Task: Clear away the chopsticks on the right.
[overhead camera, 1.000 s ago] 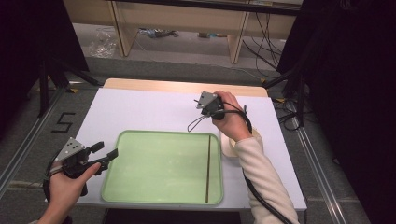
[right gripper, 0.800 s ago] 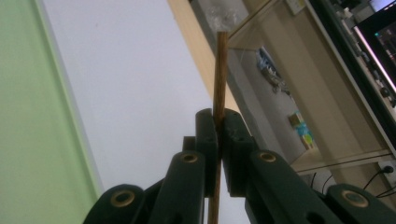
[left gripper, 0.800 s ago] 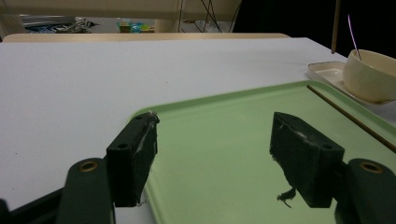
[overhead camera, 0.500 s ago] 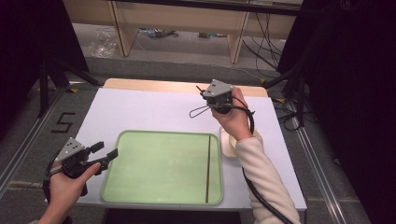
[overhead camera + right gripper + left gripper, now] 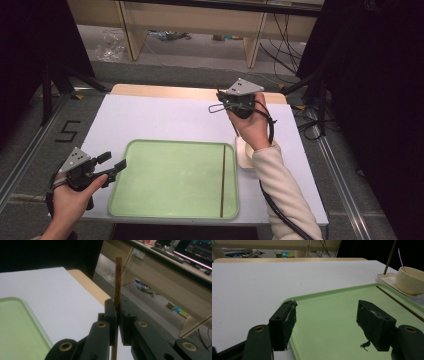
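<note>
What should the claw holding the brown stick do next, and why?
Probably carry the stick over the green tray and lower it beside the other stick lying there. The right claw is shut on it, lifted above the table, and the left claw waits open at the tray's edge.

I work in a lab-like recording room. My white table stands between black curtains, with loose cables on the floor and a lit monitor nearby.

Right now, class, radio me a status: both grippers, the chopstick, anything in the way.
Right gripper shut on chopstick, raised above table. Left gripper open at tray edge. Second chopstick on tray. Path clear.
</note>
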Demonstrator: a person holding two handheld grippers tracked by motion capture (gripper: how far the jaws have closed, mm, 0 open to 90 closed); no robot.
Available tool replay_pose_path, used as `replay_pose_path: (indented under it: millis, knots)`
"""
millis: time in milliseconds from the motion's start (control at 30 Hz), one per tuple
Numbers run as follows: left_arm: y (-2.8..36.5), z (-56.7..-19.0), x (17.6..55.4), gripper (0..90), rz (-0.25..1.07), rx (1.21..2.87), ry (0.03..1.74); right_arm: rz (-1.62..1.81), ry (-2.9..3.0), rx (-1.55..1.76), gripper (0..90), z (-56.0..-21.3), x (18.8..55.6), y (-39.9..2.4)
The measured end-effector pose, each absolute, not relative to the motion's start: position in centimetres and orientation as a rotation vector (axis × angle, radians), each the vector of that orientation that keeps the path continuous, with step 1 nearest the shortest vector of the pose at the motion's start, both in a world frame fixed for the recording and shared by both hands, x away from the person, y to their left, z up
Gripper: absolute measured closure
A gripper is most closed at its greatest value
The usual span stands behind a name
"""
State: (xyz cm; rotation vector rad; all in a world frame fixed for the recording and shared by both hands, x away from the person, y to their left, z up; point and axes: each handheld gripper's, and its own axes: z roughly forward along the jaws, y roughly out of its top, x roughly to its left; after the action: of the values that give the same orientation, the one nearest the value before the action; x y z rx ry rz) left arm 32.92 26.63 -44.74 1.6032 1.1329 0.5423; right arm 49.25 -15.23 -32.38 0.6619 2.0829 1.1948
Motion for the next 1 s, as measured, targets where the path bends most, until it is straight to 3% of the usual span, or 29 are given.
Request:
replay_pose_path:
  millis: [1000]
  knots:
    - [26.6,-44.7,32.9,31.8,0.541,1.599,1.135,1.339,2.07,1.116,87.4,-30.9,48.4,-16.0]
